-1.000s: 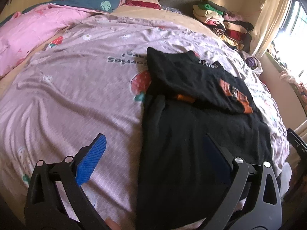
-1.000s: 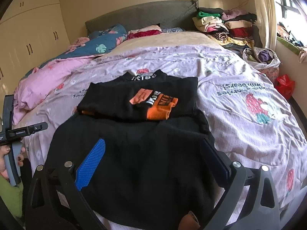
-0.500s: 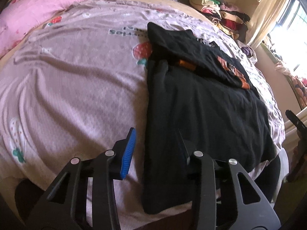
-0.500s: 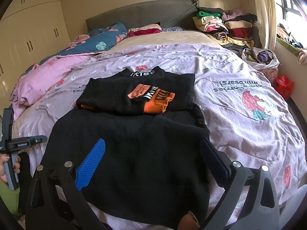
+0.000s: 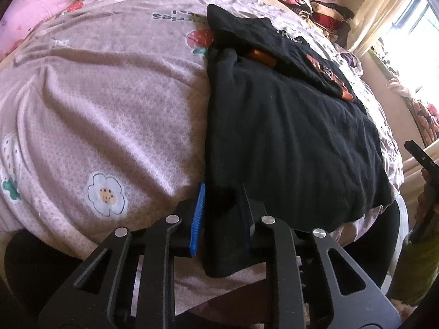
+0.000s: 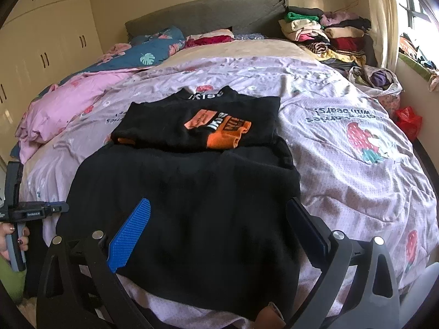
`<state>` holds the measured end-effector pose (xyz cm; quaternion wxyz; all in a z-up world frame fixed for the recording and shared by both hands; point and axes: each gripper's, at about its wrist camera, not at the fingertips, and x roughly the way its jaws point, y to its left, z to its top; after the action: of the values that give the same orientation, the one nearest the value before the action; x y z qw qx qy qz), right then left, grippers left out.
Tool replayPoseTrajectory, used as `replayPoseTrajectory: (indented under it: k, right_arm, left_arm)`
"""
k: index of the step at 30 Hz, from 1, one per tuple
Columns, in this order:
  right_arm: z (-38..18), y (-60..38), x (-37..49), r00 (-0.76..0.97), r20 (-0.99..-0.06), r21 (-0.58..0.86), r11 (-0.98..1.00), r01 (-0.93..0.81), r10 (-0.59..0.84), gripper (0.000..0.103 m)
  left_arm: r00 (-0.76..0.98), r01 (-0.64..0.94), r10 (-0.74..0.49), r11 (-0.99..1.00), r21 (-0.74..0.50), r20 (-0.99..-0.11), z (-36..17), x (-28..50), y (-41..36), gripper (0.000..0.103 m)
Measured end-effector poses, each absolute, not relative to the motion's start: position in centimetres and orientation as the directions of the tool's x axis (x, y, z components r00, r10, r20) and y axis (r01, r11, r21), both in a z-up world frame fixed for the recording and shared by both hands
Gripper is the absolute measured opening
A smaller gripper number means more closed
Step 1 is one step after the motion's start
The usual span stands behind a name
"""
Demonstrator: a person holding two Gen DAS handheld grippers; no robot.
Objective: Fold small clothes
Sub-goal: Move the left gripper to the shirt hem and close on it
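Bed point(image 5: 109, 109); left gripper point(image 5: 219, 208) pinching black garment point(image 5: 288, 137) corner; right gripper point(image 6: 219, 235) wide.

A lived-in home bedroom: a wide bed under a mauve quilted bedspread printed with strawberries and flowers point(image 6: 343, 148) fills the room, its grey padded headboard point(image 6: 203, 16) at 12 o'clock. Cream built-in wardrobe doors with dark handles point(image 6: 46, 44) line the wall at 10 o'clock. A rumpled pink duvet point(image 6: 63, 104) and a blue leaf-print quilt point(image 6: 153, 49) lie at 10 to 11 o'clock, and a stack of folded multicoloured clothes point(image 6: 326, 33) sits at 1 o'clock beside a cream curtain point(image 6: 381, 19) and a bright window point(image 6: 417, 2)
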<state>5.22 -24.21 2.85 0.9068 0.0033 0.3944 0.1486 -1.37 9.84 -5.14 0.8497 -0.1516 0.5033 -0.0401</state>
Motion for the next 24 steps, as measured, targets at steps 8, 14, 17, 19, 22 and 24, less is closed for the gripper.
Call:
replayPoseTrajectory:
  k: [8,14,17,19,22,24]
  right_arm:
    - [1.3,-24.6,4.3,0.602,-0.750,0.114,0.949,-0.293,0.275,0.098]
    - [-0.2,-25.4,3.4,0.559,-0.779,0.124,0.943,-0.308,0.285,0.097]
    - [-0.8,-25.8,3.0,0.539,-0.791,0.128,0.940,-0.318,0.290,0.097]
    - [-1.3,-26.2,2.6,0.524,-0.800,0.130,0.938,-0.321,0.291,0.096]
    - [-2.2,-27.1,2.1,0.500,-0.815,0.145,0.939,-0.313,0.293,0.086]
    - [-2.7,-27.7,1.8,0.489,-0.823,0.151,0.941,-0.303,0.289,0.082]
  left_arm:
    - [0.463,-0.076,-0.233,0.951,-0.300,-0.855,-5.8,-2.0,9.4,0.014]
    - [0.441,-0.071,-0.250,0.948,-0.311,-0.862,-6.4,-2.5,9.1,0.014]
    - [0.433,-0.065,-0.246,0.951,-0.303,-0.867,-6.6,-2.8,9.0,0.014]
    - [0.429,-0.066,-0.245,0.951,-0.301,-0.869,-6.7,-3.0,9.0,0.014]
    - [0.423,-0.071,-0.248,0.950,-0.305,-0.871,-6.9,-3.3,9.0,0.014]
    - [0.421,-0.074,-0.249,0.949,-0.306,-0.872,-7.0,-3.5,9.0,0.014]
